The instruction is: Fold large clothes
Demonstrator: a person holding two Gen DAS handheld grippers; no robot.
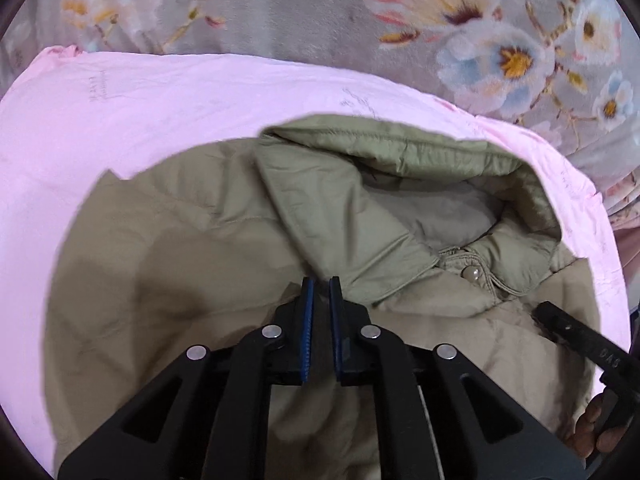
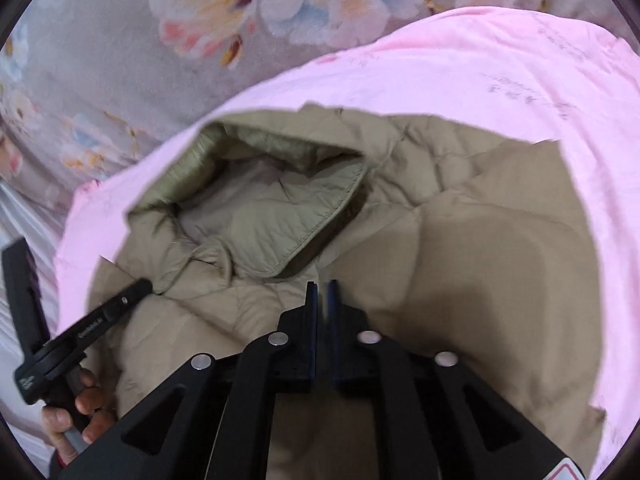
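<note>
**Bulky Hood Threatened a Tidy Fold**

Because the khaki padded jacket (image 1: 224, 248) was spread over a pink sheet (image 1: 140, 112) on a floral bed cover (image 1: 304, 12), a slippery base was judged the widest risk: any drag on the garment could have pulled the sheet along and skewed the fold. The jacket's puffy fill was expected to spring back unless pressed flat. Its hood (image 1: 360, 184) was seen bunched and open near the collar, so a lopsided bundle was likely if it were folded over unflattened. A snap button (image 1: 470, 273) at the collar could have been caught. The left hand-held gripper (image 1: 323, 282) and the right hand-held gripper (image 2: 322, 286) were held just above the fabric, jaws nearly closed with a narrow gap, nothing seemingly grasped; padding could have been pinched too thinly and slipped out.
</note>
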